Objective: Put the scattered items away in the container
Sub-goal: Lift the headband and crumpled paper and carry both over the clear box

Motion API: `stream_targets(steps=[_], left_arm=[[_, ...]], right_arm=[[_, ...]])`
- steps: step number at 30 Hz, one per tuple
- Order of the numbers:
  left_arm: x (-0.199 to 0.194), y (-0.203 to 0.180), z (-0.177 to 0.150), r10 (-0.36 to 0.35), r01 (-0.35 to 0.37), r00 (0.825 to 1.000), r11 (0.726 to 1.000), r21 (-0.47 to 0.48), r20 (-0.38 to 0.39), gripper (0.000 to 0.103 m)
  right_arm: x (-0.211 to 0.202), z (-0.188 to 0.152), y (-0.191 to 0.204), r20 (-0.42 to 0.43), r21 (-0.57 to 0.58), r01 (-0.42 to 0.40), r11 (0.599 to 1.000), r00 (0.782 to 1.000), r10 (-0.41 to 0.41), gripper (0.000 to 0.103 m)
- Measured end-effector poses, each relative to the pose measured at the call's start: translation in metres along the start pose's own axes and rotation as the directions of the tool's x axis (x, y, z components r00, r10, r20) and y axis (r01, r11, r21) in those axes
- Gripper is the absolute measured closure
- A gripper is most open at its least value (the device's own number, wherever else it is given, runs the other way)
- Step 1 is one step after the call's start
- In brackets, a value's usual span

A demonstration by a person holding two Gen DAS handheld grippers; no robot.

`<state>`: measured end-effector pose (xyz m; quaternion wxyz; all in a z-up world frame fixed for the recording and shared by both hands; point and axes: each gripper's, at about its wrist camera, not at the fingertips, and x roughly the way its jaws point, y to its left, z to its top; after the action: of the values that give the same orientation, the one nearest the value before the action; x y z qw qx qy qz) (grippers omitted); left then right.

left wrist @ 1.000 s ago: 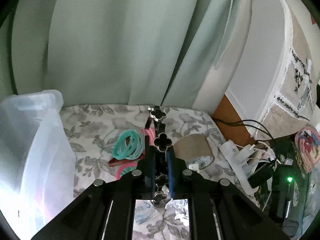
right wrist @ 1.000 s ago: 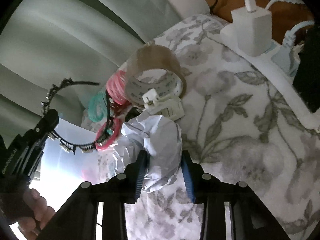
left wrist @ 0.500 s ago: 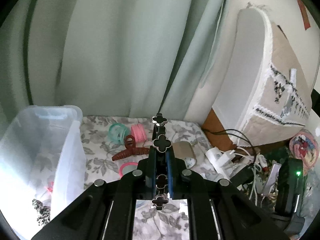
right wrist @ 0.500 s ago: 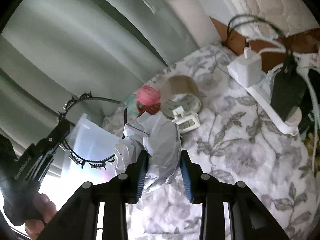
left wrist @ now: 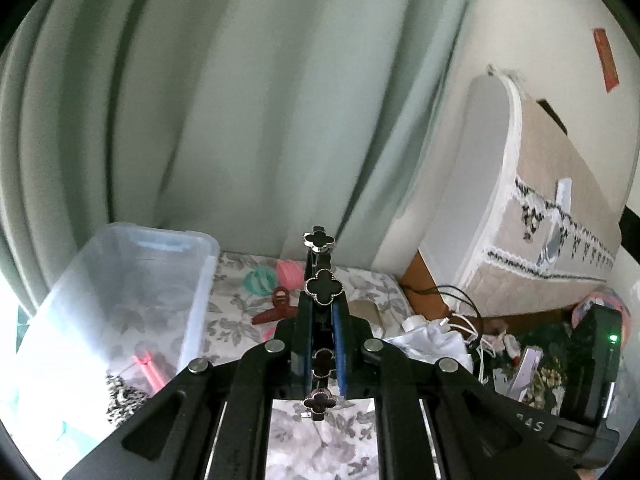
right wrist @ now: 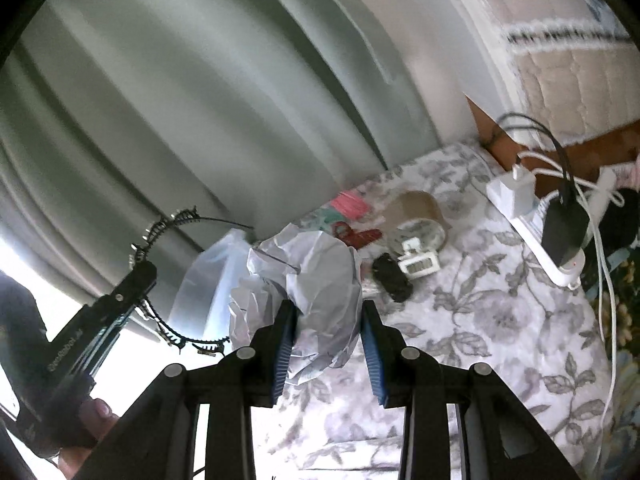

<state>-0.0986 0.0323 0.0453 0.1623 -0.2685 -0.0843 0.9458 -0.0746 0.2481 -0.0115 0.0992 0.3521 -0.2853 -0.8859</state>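
My left gripper (left wrist: 322, 314) is shut on a black headband (left wrist: 324, 286) with clover ornaments, held upright above the floral cloth. It also shows in the right wrist view, where the left gripper (right wrist: 134, 280) carries the headband (right wrist: 168, 226) in the air beside the clear plastic container (right wrist: 216, 280). That container (left wrist: 200, 292) sits at the left. My right gripper (right wrist: 328, 322) is shut on a crumpled white paper wad (right wrist: 316, 280), raised over the cloth. The wad (left wrist: 432, 340) appears at the right in the left wrist view.
Teal hair ties (left wrist: 260, 282), pink hair ties (left wrist: 290, 272), a red claw clip (left wrist: 276, 308), a tape roll (right wrist: 418, 216), a small white device (right wrist: 418, 262) and a black item (right wrist: 392, 278) lie on the cloth. A power strip (right wrist: 536, 224) with cables lies right. A curtain hangs behind.
Both grippers have risen and pulled back from the cloth with their loads. The container has come further into the left wrist view, its inside now showing.
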Motion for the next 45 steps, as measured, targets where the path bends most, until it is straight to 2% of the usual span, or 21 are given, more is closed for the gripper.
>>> stream_targets(steps=[6,13,21,27,32,45], left_arm=[[-0.033,0.017,0.001,0.018,-0.015,0.997,0.999,-0.043,0.069,0.094],[-0.068,0.055,0.0,0.08,-0.065,0.989,0.991,-0.119,0.127,0.094],[-0.088,0.111,-0.006,0.19,-0.15,0.971,0.955,-0.255,0.142,0.094],[-0.083,0.143,-0.014,0.261,-0.22,0.96,0.926,-0.306,0.102,0.094],[-0.072,0.16,-0.021,0.282,-0.249,0.958,0.915,-0.319,0.06,0.094],[-0.046,0.189,-0.029,0.265,-0.247,0.964,0.909,-0.336,0.008,0.094]], right_arm=[[-0.015,-0.006,0.037,0.028,-0.079,-0.017,0.997,0.999,0.02,0.068],[-0.017,-0.017,0.079,0.021,-0.168,-0.046,0.985,0.999,0.05,0.068],[0.007,-0.03,0.119,-0.038,-0.249,-0.084,0.965,0.996,0.077,0.068],[0.031,-0.038,0.144,-0.081,-0.303,-0.101,0.947,0.993,0.08,0.068],[0.05,-0.045,0.163,-0.114,-0.333,-0.114,0.936,0.99,0.08,0.068],[0.104,-0.053,0.193,-0.194,-0.377,-0.125,0.918,0.98,0.054,0.068]])
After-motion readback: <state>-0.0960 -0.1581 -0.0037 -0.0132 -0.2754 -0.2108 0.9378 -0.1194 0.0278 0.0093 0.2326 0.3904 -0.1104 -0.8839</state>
